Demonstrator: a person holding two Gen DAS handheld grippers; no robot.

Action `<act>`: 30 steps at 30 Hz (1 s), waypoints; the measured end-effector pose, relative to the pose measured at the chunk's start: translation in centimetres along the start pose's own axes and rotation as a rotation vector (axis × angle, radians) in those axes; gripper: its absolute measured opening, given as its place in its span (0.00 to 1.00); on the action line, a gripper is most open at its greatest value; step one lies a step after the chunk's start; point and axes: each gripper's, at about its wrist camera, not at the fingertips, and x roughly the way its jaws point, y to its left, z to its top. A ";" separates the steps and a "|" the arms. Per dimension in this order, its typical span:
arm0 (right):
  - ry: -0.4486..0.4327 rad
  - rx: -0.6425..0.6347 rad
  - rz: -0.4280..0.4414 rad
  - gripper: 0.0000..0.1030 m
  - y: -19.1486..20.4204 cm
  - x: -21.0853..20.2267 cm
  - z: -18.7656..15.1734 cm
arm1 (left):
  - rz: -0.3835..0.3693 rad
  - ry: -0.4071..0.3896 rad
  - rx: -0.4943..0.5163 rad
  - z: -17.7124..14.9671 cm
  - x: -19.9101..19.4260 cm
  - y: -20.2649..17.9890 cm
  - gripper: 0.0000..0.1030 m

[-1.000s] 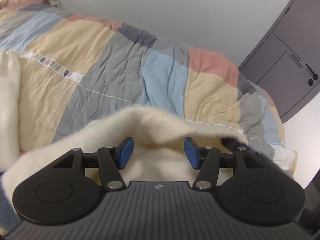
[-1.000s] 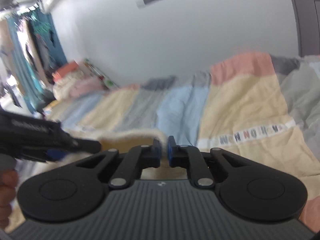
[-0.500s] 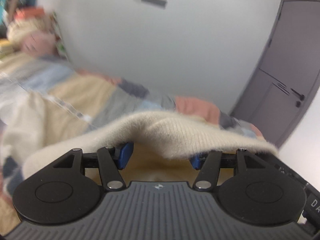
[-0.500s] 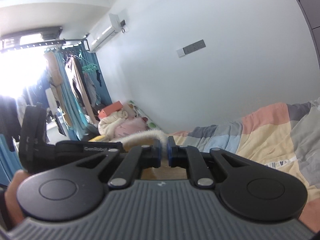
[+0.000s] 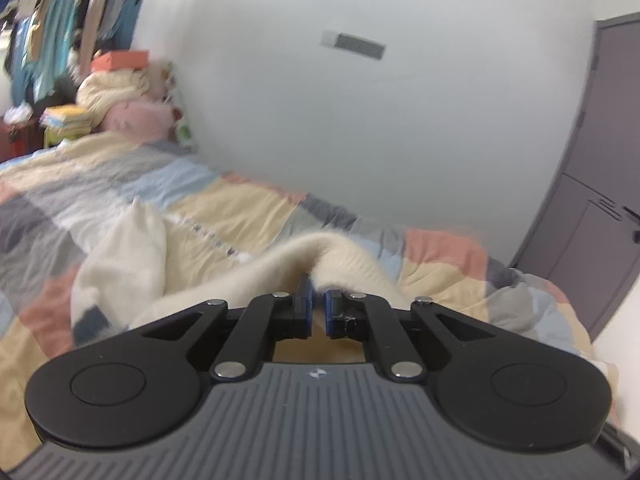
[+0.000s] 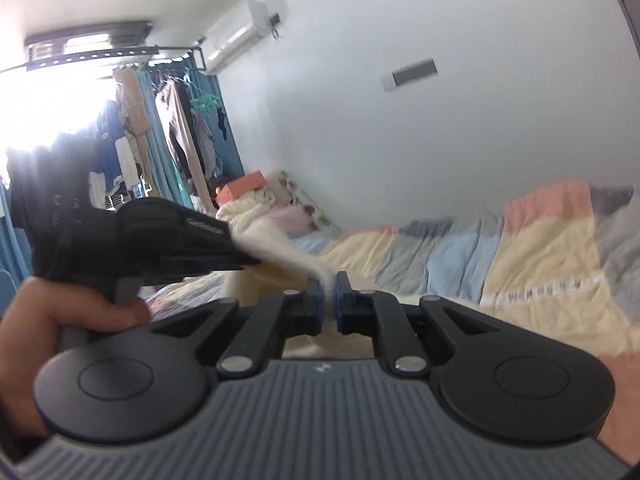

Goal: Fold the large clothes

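A fluffy cream garment [image 5: 128, 256] lies partly on the patchwork quilt [image 5: 240, 208], one edge lifted off it. My left gripper [image 5: 316, 289] has its jaws closing, the blue pads nearly together with a raised fold of the cream cloth pinched between them. My right gripper [image 6: 329, 286] is shut on another bit of the same garment [image 6: 298, 258], which stretches leftwards to the left gripper's black body [image 6: 180, 248]. A hand [image 6: 60, 320] holds that gripper. Most of the garment is hidden below both grippers.
The quilt [image 6: 540, 248] covers a bed along a white wall. Rolled bedding and an orange box [image 5: 120, 92] are piled at the bed's head. Clothes hang on a rack [image 6: 168, 136] by the bright window. A grey door [image 5: 600, 208] stands at the right.
The left jaws, wide apart under the cream cloth before, have come together on a fold of it. Both grippers have risen and tilted up, so more wall and room show.
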 end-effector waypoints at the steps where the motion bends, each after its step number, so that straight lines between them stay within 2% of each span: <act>1: -0.017 -0.006 0.001 0.09 0.0 -0.4 0.2 | -0.013 -0.015 0.017 0.2 -1.1 -0.1 0.06; 6: -0.099 -0.074 -0.032 0.09 1.3 -1.5 3.3 | -0.042 -0.085 0.128 1.9 -6.2 -1.0 0.05; 13: -0.121 -0.117 -0.041 0.09 3.0 -1.7 9.0 | -0.119 -0.118 0.098 6.9 -11.9 -0.3 0.05; 17: -0.094 -0.153 -0.035 0.09 4.6 -2.6 10.3 | -0.157 -0.106 0.069 7.5 -14.7 0.6 0.05; 20: -0.054 -0.135 -0.038 0.09 5.2 -3.4 8.7 | -0.182 -0.082 0.058 5.7 -16.4 1.6 0.05; 23: 0.012 -0.086 -0.048 0.10 5.3 -3.9 5.5 | -0.176 -0.048 0.056 1.7 -17.1 2.6 0.05; 27: 0.104 -0.012 -0.085 0.11 5.0 -4.0 0.2 | -0.161 0.001 0.071 -4.1 -16.3 3.9 0.05; 30: 0.147 0.021 -0.118 0.12 4.6 -3.6 -3.0 | -0.150 0.033 0.105 -7.3 -15.0 4.6 0.05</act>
